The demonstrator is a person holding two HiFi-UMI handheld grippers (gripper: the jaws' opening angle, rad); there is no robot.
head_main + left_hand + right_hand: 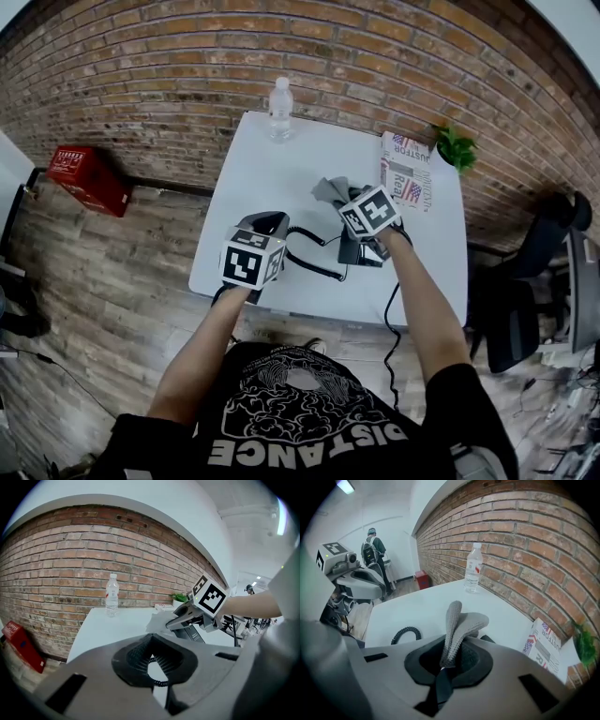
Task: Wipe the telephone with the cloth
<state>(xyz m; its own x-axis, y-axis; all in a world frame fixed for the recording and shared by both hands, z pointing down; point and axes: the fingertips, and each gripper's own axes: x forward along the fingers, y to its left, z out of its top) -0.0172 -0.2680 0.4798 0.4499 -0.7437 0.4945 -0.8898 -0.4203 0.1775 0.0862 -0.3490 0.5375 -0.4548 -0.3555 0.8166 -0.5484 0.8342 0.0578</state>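
A black telephone base (362, 251) sits on the white table (253, 169), below my right gripper (347, 200). That gripper is shut on a folded grey cloth (457, 623), which sticks up from its jaws; the cloth (330, 190) hangs just beyond the base. The black coiled cord (314, 267) runs left from the base to my left gripper (267, 225). Its jaws look shut, with the cord (152, 666) showing in the gap between them. No handset shows clearly. From the left gripper view, the right gripper (180, 620) hovers over the base (197, 633).
A clear water bottle (280, 110) stands at the table's far edge by the brick wall. A printed paper (406, 171) and a small green plant (457, 146) lie at the far right. A red box (88, 178) rests on the floor at left, a black chair (525, 281) at right.
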